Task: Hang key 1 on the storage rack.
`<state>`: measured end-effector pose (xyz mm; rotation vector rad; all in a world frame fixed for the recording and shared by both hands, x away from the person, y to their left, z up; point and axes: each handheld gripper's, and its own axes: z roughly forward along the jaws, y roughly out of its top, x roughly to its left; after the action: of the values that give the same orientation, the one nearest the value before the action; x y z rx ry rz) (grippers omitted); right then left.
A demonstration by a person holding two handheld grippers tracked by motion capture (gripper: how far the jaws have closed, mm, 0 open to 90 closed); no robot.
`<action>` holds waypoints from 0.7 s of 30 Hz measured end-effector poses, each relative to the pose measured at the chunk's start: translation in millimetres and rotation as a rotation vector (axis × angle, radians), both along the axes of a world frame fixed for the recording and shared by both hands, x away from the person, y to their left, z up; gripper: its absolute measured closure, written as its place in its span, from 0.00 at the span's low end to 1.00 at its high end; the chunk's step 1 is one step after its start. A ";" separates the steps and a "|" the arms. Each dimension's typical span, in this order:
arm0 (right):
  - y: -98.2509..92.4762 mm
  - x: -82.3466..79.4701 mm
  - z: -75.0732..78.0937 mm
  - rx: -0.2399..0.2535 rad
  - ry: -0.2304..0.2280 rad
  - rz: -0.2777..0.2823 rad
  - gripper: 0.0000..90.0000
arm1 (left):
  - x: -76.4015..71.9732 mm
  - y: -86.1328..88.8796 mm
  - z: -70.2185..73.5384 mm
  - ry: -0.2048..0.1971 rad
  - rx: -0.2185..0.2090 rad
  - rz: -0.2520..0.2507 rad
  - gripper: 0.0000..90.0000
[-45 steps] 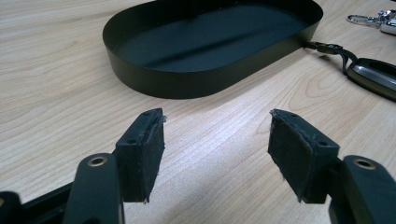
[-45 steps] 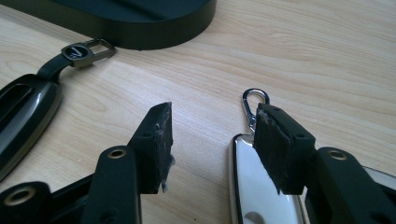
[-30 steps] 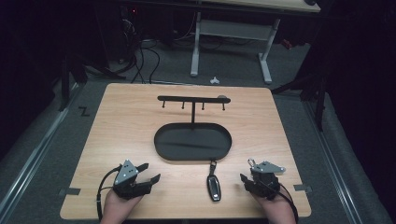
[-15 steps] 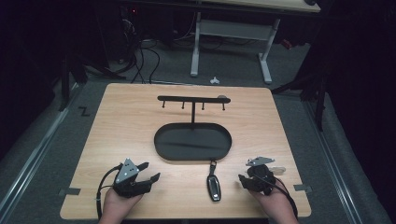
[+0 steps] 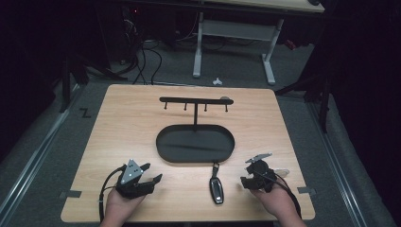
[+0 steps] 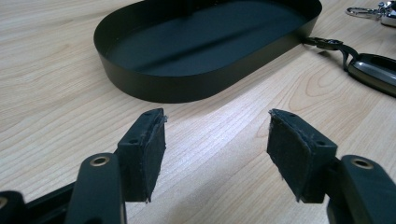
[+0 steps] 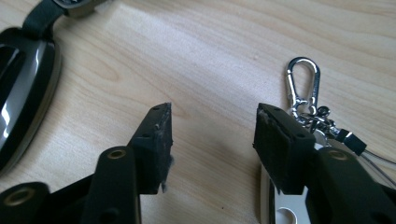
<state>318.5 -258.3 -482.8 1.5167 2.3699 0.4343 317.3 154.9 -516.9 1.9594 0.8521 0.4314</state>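
A black car key fob (image 5: 216,187) lies on the wooden table just in front of the black oval tray (image 5: 195,143). Behind the tray stands a black rack with small hooks (image 5: 195,100). My left gripper (image 5: 152,172) rests near the front left, open, with bare wood between its pads (image 6: 217,121); the tray (image 6: 205,46) lies ahead of it and the fob (image 6: 373,70) to its right. My right gripper (image 5: 249,174) is open near the front right (image 7: 215,112). A silver carabiner with keys (image 7: 303,81) lies by its right jaw, and the fob (image 7: 23,79) lies to its left.
The table's front edge (image 5: 189,220) runs just under both hands. A silver key blade (image 5: 281,171) lies right of the right gripper. Beyond the table stand a white desk frame (image 5: 231,42) and loose cables (image 5: 142,56) on the floor.
The right gripper has shifted a little to the left and turned towards the key fob. The left gripper has stayed in place.
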 end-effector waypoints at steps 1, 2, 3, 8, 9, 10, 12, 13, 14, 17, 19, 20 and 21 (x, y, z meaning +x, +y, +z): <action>0.9 1.0 -0.7 -0.013 0.017 0.004 0.50 | -0.1 0.2 -0.3 0.001 -0.001 0.002 0.42; 1.6 2.1 -1.8 -0.026 0.032 0.011 0.49 | -0.2 0.0 -0.4 -0.001 0.000 0.002 0.41; 2.2 2.8 -2.6 -0.037 0.040 0.016 0.49 | -0.4 -0.6 -0.4 -0.005 0.005 -0.002 0.41; 9.7 4.3 -5.2 -0.086 0.082 0.047 0.48 | -0.8 -3.1 -0.6 -0.018 0.017 -0.016 0.40; 12.0 5.0 -5.7 -0.097 0.093 0.061 0.48 | -0.8 -3.4 -0.8 -0.019 0.020 -0.019 0.40; 14.1 5.6 -6.1 -0.106 0.098 0.068 0.47 | -0.7 -3.7 -1.1 -0.019 0.022 -0.020 0.40; 17.7 7.1 -6.1 -0.125 0.109 0.078 0.45 | -0.6 -4.1 -1.6 -0.018 0.029 -0.022 0.40; 19.6 8.1 -5.8 -0.128 0.106 0.086 0.44 | -0.6 -4.2 -1.7 -0.016 0.029 -0.025 0.40; 22.1 8.5 -4.7 -0.133 0.109 0.080 0.45 | -0.6 -4.3 -1.8 -0.018 0.028 -0.025 0.40; 27.9 11.6 -1.4 -0.133 0.124 0.097 0.45 | -0.8 -4.6 -1.7 -0.019 0.029 -0.030 0.40; 32.1 13.6 0.6 -0.131 0.135 0.108 0.45 | -1.0 -4.9 -2.0 -0.016 0.030 -0.034 0.40; 33.2 14.4 1.3 -0.129 0.139 0.113 0.45 | -1.1 -5.1 -2.3 -0.016 0.031 -0.038 0.40; 35.2 14.9 2.2 -0.123 0.149 0.104 0.45 | -1.2 -5.4 -2.4 -0.016 0.033 -0.040 0.40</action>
<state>333.3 -223.0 -480.6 1.4204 2.5465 0.1996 316.1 149.5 -519.3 1.9978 0.7985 0.4396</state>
